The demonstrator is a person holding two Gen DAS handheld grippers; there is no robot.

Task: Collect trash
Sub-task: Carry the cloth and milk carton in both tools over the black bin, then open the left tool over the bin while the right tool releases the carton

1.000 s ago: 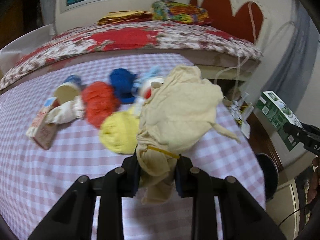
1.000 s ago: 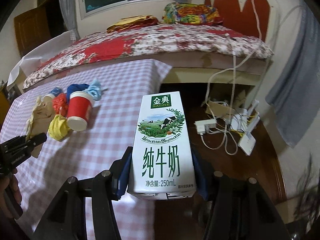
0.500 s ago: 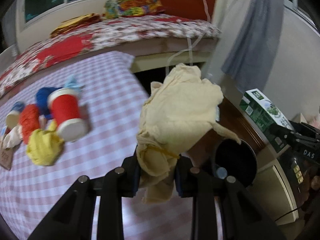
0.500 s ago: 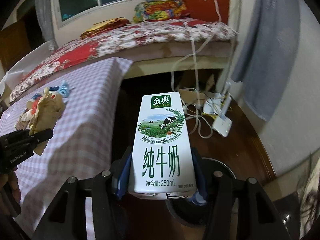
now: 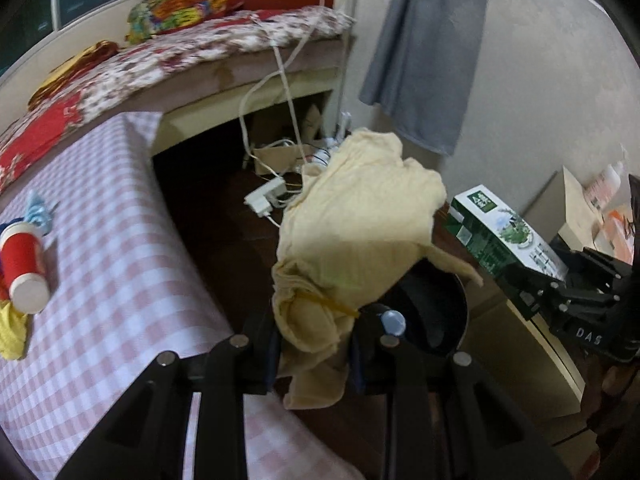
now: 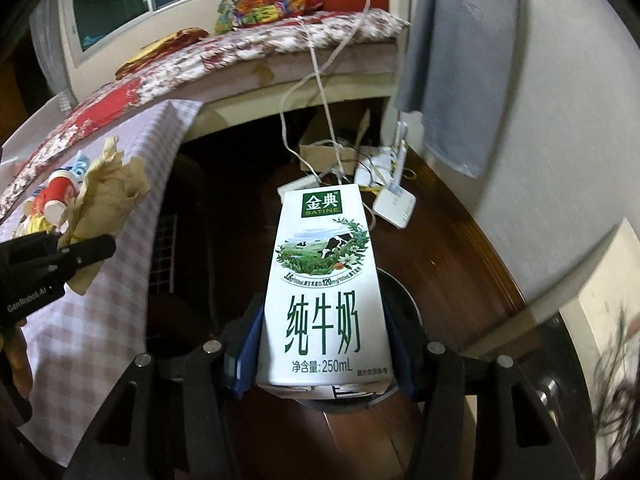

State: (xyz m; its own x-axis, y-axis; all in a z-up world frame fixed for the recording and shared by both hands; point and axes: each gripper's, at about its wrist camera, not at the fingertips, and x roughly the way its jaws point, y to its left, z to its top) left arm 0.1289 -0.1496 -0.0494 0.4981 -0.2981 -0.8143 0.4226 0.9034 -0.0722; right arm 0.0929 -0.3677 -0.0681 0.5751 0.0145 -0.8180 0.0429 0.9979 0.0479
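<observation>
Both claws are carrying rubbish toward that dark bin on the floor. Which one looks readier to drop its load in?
Probably the left claw: its crumpled yellow paper hangs partly over the bin. The right claw's milk carton sits beside it.

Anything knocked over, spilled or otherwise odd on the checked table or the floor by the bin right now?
One thing: the red paper cup lies on its side on the checked tablecloth; no spill shows around it. A tangle of white cables and adapters litters the dark floor. Nothing else stands out.
</observation>
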